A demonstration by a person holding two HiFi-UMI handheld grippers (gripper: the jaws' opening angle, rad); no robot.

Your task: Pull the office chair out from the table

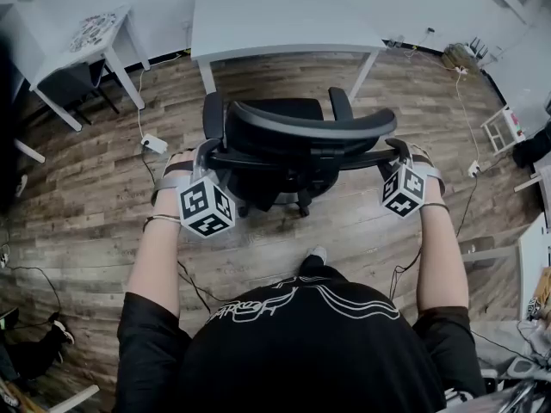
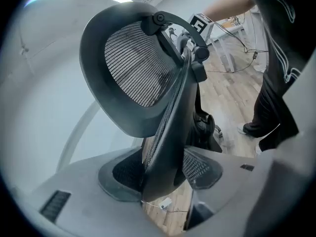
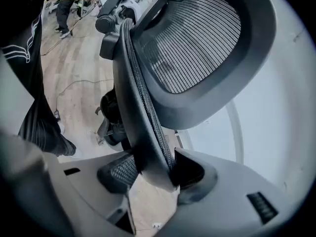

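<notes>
Both clamped: left gripper (image 2: 164, 176) pinching left edge of chair back (image 1: 310, 126), right gripper (image 3: 154, 171) pinching right edge, pads either side of frame. Whole chair (image 1: 284, 166) on floor between me and table (image 1: 275, 24), seat looks clear of top. Step: pull, likely near end. Next: keep both sides even, draw toward me; watch my feet.

Left gripper (image 2: 163, 176) jaws clamp the office chair (image 2: 136, 73) backrest.
</notes>
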